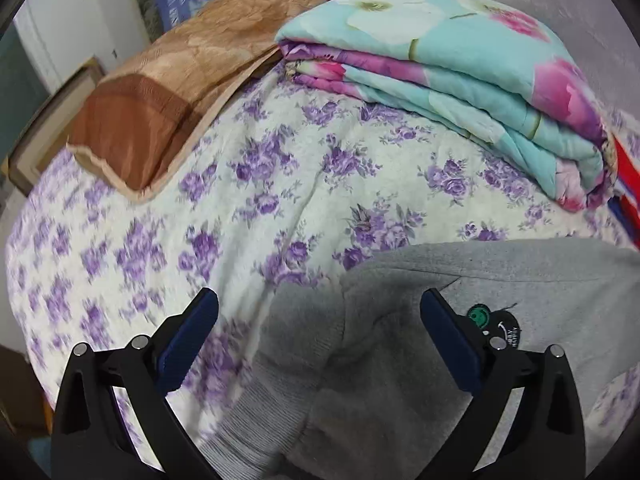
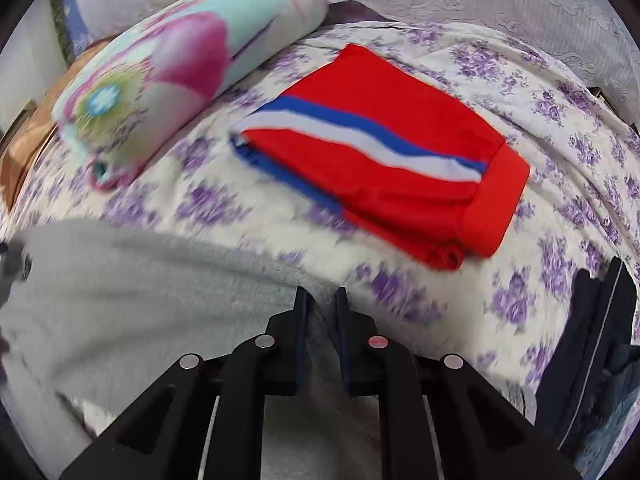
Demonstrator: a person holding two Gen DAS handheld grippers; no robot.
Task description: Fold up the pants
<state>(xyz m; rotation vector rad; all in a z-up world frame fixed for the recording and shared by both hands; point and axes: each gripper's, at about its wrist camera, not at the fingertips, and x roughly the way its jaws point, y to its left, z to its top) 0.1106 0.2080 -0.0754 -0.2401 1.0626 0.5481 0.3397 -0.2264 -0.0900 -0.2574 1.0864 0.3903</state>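
Grey knit pants (image 1: 500, 280) lie bunched on the purple-flowered bedsheet (image 1: 280, 160), with a ribbed band (image 1: 260, 412) near the bottom and a green smiley badge (image 1: 478, 315) on the fabric. My left gripper (image 1: 320, 294) hangs just above them, wide open, with nothing pinched between its blue pads. In the right wrist view the same grey pants (image 2: 120, 300) spread across the lower left. My right gripper (image 2: 321, 292) is shut at their right edge, and grey fabric shows in the narrow gap between its fingers.
A folded turquoise-and-pink floral quilt (image 1: 460, 80) (image 2: 180, 72) lies at the back. A brown pillow (image 1: 168, 100) sits to its left. Folded red shorts with a blue and white stripe (image 2: 380, 152) lie on the sheet, and dark clothing (image 2: 600, 340) is piled at the right edge.
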